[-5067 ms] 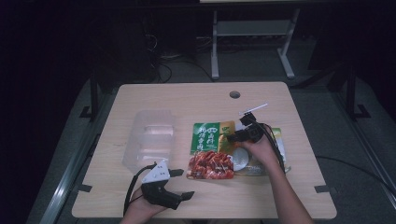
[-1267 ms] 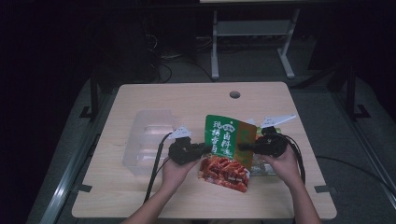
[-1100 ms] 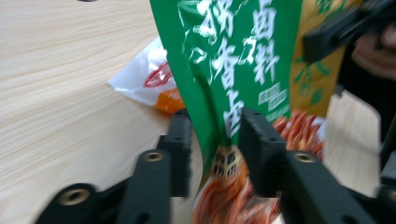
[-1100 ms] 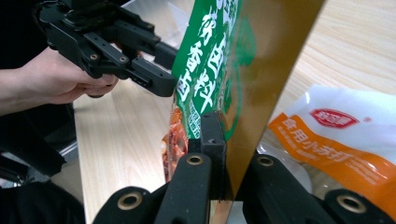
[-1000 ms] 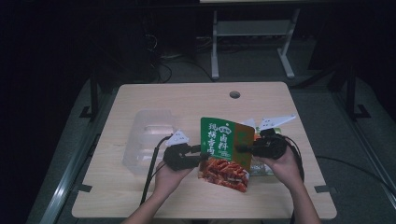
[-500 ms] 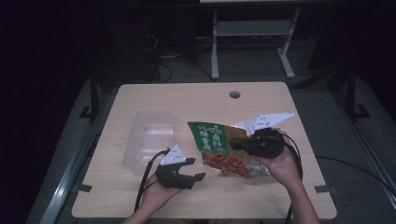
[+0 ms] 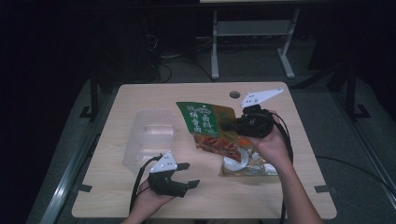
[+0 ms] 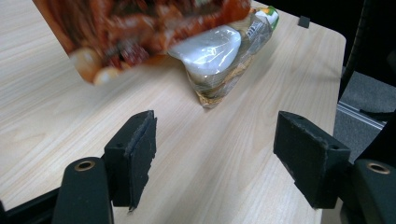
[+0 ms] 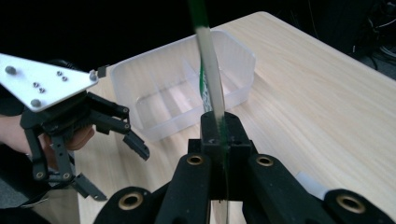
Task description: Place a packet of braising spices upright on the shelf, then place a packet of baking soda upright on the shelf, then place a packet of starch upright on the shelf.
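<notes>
On the wooden counter point(image 7: 140, 196), taking the clear plastic container point(image 7: 149, 135) as the landmark: it sits at the left-centre of the counter, empty as far as the dim high view shows. Just in front of it, near the counter's front edge, the left hand-held gripper point(image 7: 189, 176) rests low in the person's left hand, its jaws spread wide apart with nothing between them; the left gripper view shows both black pads point(image 8: 140, 154) clear of the bare wood. To the right of the container, the right hand-held gripper point(image 7: 229, 126) has its jaws pressed together on the edge of a green and red snack packet point(image 7: 208, 128), which hangs lifted above the counter; the right gripper view shows the packet's thin edge standing upright out of the shut jaws. Further right of the container, beneath the packet's lower end, a clear bag point(image 7: 252, 165) lies flat on the counter, partly under the right hand.
</notes>
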A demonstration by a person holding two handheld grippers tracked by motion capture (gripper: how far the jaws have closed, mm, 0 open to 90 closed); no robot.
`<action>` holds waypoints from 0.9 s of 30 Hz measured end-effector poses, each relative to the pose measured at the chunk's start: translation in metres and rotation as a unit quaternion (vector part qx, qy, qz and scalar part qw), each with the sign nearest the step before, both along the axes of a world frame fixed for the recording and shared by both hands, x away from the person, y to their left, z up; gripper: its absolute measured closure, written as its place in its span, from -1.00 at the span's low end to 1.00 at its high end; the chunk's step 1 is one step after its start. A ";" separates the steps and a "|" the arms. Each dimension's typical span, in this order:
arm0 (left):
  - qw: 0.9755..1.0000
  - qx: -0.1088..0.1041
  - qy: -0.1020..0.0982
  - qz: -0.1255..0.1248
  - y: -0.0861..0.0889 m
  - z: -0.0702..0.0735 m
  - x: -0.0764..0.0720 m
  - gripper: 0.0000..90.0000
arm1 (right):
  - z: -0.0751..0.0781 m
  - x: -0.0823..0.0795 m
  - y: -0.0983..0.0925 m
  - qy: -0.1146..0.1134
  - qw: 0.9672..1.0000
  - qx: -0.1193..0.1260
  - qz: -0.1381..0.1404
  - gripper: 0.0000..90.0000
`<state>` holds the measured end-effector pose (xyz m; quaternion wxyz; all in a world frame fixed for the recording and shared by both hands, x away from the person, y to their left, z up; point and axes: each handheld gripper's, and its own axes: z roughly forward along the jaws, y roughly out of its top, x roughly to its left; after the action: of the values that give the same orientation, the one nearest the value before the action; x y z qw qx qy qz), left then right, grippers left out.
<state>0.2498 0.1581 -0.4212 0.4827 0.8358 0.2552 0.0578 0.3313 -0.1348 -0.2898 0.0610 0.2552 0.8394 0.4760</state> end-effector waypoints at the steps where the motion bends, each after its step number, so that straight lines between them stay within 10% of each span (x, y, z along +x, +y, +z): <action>1: 1.000 0.001 0.001 0.001 0.000 0.000 0.000 -0.35 | 0.002 0.001 0.002 -0.002 1.000 -0.003 -0.001 1.00; 27: 1.000 0.001 0.000 -0.017 0.001 -0.002 -0.002 -0.38 | 0.021 0.036 0.042 -0.010 1.000 -0.008 0.021 1.00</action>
<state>0.2475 0.1590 -0.4228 0.4829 0.8404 0.2411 0.0494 0.3676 -0.0926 -0.2688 0.0620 0.2325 0.8477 0.4727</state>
